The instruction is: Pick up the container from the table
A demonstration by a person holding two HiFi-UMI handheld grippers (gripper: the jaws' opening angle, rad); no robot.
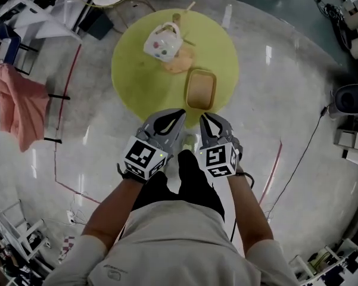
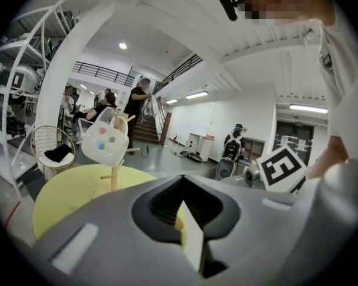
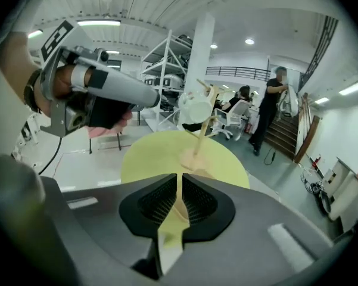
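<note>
In the head view, the tan rectangular container (image 1: 201, 89) lies on the near right part of the round yellow surface (image 1: 137, 76). It sits apart from a white spotted bag (image 1: 162, 40) on a wooden stand and an orange cloth (image 1: 179, 60) farther back. The left gripper (image 1: 174, 118) and right gripper (image 1: 208, 123) are held side by side close to the person's body, at the near edge of the surface and short of the container. This looks like a ready stance ahead of the reach, with the right gripper nearer the container.

In the left gripper view, the left gripper (image 2: 181, 210) has its jaws drawn together with nothing between them. It points across the surface (image 2: 77, 189) toward the bag (image 2: 105, 140). The right gripper's marker cube (image 2: 280, 168) shows beside it.

In the right gripper view, the right gripper (image 3: 179, 201) is likewise closed to a thin seam, empty and touching nothing. The yellow surface (image 3: 161, 154) shows through that slit. The jaws would likely need to open before reaching the container's rim.
</note>
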